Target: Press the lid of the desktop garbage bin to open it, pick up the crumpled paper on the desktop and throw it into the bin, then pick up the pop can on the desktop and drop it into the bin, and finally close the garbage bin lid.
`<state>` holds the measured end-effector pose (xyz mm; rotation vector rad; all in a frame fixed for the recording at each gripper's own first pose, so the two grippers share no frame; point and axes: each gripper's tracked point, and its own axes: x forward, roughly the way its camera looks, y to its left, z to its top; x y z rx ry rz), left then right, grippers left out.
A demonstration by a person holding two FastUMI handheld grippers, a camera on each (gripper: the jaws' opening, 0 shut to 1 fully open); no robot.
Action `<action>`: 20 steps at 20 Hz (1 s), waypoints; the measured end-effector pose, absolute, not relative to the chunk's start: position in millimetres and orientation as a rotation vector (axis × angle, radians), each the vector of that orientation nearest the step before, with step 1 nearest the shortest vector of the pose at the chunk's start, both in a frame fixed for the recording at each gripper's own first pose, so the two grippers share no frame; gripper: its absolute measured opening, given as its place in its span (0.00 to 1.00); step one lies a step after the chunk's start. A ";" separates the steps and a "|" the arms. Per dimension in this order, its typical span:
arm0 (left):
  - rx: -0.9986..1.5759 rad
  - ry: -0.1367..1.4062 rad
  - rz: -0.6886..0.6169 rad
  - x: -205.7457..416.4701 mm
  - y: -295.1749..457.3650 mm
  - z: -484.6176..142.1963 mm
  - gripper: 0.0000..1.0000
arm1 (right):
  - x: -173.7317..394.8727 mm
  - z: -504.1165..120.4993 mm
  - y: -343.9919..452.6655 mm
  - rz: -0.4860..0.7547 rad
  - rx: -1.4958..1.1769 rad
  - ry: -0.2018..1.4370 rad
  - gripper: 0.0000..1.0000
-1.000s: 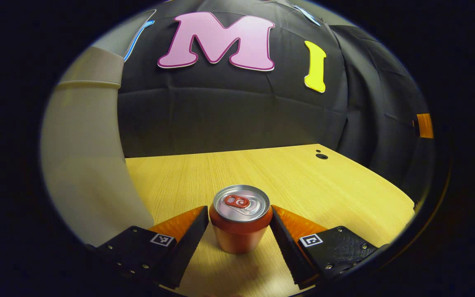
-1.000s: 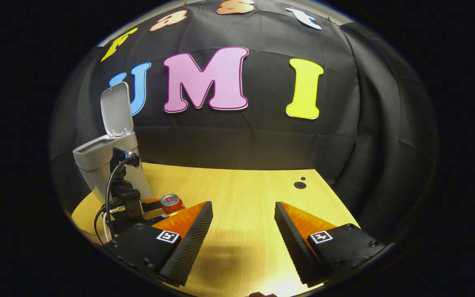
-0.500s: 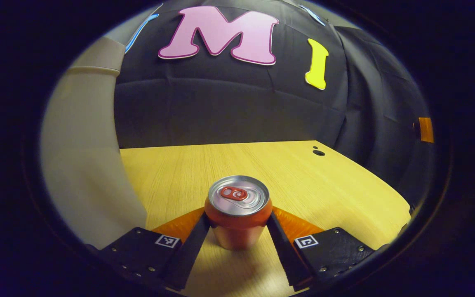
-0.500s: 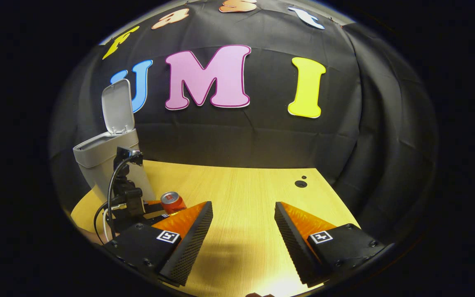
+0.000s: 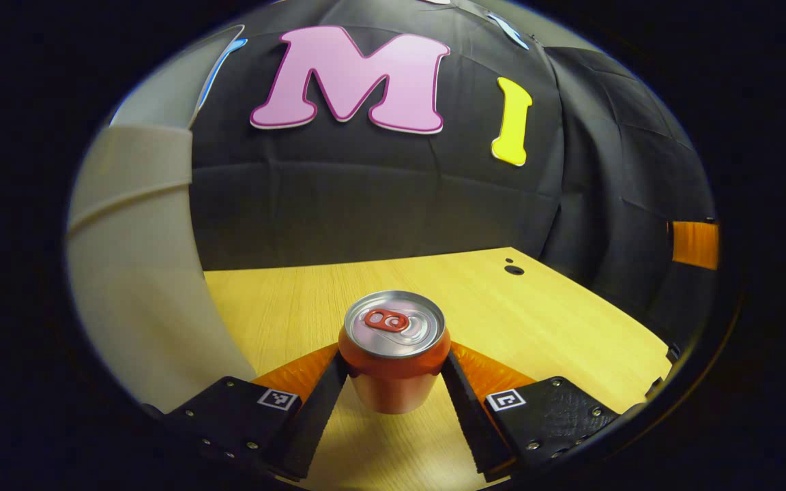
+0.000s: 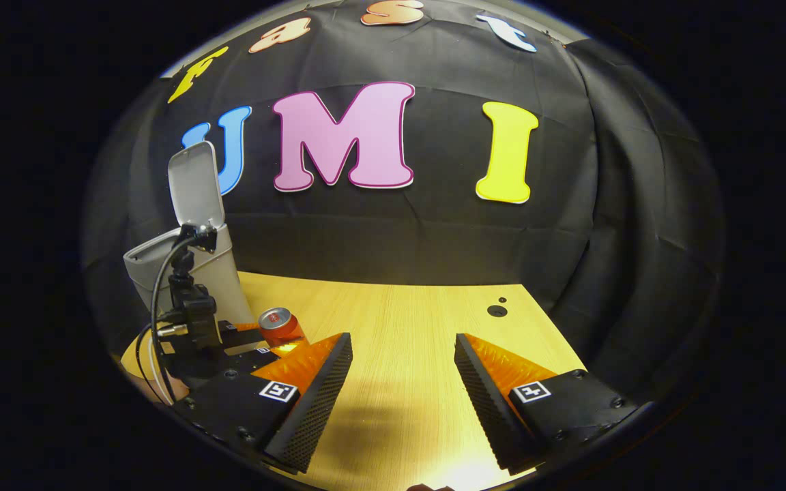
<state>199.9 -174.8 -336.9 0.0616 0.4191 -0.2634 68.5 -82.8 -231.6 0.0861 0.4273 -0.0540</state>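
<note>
One pop can [image 5: 393, 351] on show, upright, silver top with a red pull tab, and the left gripper [image 5: 393, 372] has it pinched: both fingers press flat against its red sides in the left gripper view. Its base looks just clear of the desk [image 5: 557, 320], though that is hard to tell for sure. Immediately left of it rises the grey wall of the garbage bin [image 5: 134, 273], one bin, very close. From the right gripper view, the same can [image 6: 280, 326] sits near the foot of the bin [image 6: 219, 273], and the bin's lid [image 6: 194, 185] stands straight up, open. The left gripper [image 6: 256, 337], with its camera mast and one dark cable looping off it, is right there at the can. The right gripper [image 6: 403, 378] hangs over bare wood well off to the side, jaws spread wide with nothing between them. Two small dark holes [image 6: 497, 310] mark the far corner of the desk.
</note>
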 end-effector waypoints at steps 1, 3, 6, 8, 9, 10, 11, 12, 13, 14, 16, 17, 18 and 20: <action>0.064 0.410 -0.267 198.3 -176.2 -322.8 0.86 | 69.1 -226.2 -82.7 -0.053 0.081 0.422 0.98; 0.060 0.384 -0.280 196.9 -178.0 -292.7 0.85 | 71.3 -216.2 -81.2 -0.051 0.079 0.416 0.98; 0.073 0.337 -0.286 196.6 -177.2 -247.0 0.85 | 71.3 -201.3 -76.3 -0.044 0.079 0.407 0.98; 0.083 0.309 -0.280 196.2 -172.7 -220.1 0.85 | 70.8 -190.9 -73.3 -0.037 0.071 0.400 0.98; 0.079 0.300 -0.278 195.7 -171.1 -207.9 0.85 | 70.6 -185.4 -71.5 -0.034 0.067 0.394 0.98; 0.073 0.288 -0.277 195.3 -169.8 -196.0 0.85 | 71.0 -180.8 -70.4 -0.031 0.063 0.391 0.98; 0.068 0.272 -0.275 195.1 -166.9 -184.3 0.85 | 70.7 -177.0 -69.0 -0.028 0.061 0.390 0.98; 0.067 0.261 -0.270 194.0 -163.1 -174.5 0.85 | 69.7 -173.0 -67.0 -0.025 0.062 0.388 0.98; 0.065 0.251 -0.266 193.4 -158.7 -165.3 0.84 | 68.6 -169.0 -65.0 -0.023 0.064 0.387 0.98; 0.062 0.240 -0.259 192.3 -154.0 -155.2 0.85 | 68.2 -164.5 -63.1 -0.021 0.063 0.384 0.98; 0.072 0.217 -0.230 190.9 -138.4 -139.0 0.84 | 66.2 -157.8 -59.1 -0.017 0.055 0.380 0.98; 0.094 0.198 -0.201 190.9 -125.5 -131.2 0.84 | 65.2 -155.0 -56.7 -0.012 0.053 0.379 0.98; 0.114 0.185 -0.177 190.7 -114.2 -124.5 0.84 | 65.1 -152.2 -54.3 -0.007 0.055 0.383 0.98; 0.136 0.171 -0.143 187.2 -95.3 -114.7 0.84 | 63.1 -145.6 -47.0 0.001 0.067 0.380 0.98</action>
